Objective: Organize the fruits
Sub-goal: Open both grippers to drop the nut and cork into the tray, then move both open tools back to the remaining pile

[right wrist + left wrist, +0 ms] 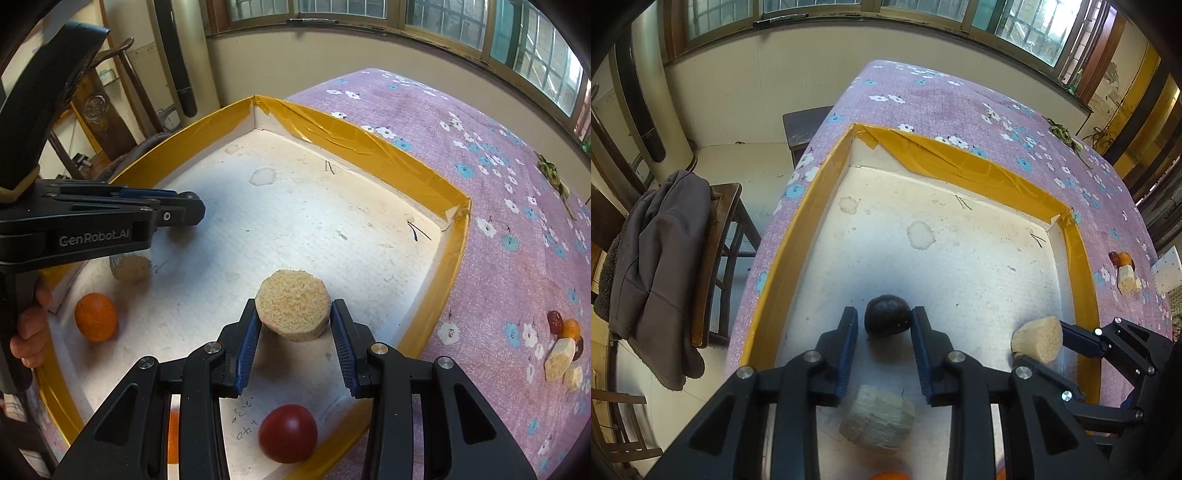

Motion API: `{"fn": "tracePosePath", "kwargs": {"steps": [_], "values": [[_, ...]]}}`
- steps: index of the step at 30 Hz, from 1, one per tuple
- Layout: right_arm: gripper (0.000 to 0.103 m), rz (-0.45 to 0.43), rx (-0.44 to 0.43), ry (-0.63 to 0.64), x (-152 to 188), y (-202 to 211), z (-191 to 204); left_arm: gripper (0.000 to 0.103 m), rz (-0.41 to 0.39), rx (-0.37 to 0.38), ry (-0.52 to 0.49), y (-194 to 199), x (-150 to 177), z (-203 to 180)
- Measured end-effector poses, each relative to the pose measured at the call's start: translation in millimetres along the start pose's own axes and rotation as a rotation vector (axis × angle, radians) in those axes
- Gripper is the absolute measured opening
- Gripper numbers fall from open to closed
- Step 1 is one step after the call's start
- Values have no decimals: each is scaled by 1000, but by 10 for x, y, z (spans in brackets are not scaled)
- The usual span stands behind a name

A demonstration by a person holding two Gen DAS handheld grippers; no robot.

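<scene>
A white foam tray (pixel 960 162) (pixel 369 147) with a yellow taped rim lies on the flowered purple cloth. My left gripper (pixel 884 321) (pixel 195 212) stands open around a dark round fruit (pixel 886 319) resting on the tray floor. Its right pad is against the fruit and its left pad is a little apart from it. My right gripper (pixel 294 314) (pixel 1045 343) is shut on a tan round spongy piece (pixel 291 310) (pixel 1038 338), held just above the floor. Also in the tray are an orange (pixel 96 316), a red fruit (pixel 288 437) and another tan chunk (pixel 877 421) (pixel 131 268).
Small red and orange fruits (pixel 565 328) (pixel 1123 258) and tan chunks (pixel 559 360) (pixel 1128 280) lie on the cloth right of the tray. Green scraps (pixel 1067 136) sit further back. A chair with a grey jacket (pixel 653 266) stands left of the table.
</scene>
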State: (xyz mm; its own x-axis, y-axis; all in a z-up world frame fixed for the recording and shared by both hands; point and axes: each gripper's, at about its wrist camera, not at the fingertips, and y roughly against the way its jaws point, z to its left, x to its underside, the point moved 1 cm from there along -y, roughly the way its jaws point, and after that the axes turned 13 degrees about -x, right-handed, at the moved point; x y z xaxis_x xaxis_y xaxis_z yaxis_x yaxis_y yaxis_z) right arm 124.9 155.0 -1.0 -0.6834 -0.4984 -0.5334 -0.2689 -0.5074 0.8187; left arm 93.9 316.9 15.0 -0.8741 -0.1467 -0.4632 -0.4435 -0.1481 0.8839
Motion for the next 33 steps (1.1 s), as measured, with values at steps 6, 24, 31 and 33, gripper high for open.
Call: {"fn": "tracePosePath", "kwargs": {"steps": [6, 24, 31, 33], "values": [[45, -13, 31, -13, 13, 135, -12, 42, -2, -13, 4, 92, 83, 6], [75, -155, 24, -130, 657, 1254, -404, 84, -172, -135, 34, 855, 426, -527], [75, -209, 85, -219, 1088, 1650, -992, 95, -171, -98, -19, 983, 494, -1117], [75, -216, 112, -238, 1218, 1740, -1172, 97, -170, -99, -40, 994, 524, -1312]]}}
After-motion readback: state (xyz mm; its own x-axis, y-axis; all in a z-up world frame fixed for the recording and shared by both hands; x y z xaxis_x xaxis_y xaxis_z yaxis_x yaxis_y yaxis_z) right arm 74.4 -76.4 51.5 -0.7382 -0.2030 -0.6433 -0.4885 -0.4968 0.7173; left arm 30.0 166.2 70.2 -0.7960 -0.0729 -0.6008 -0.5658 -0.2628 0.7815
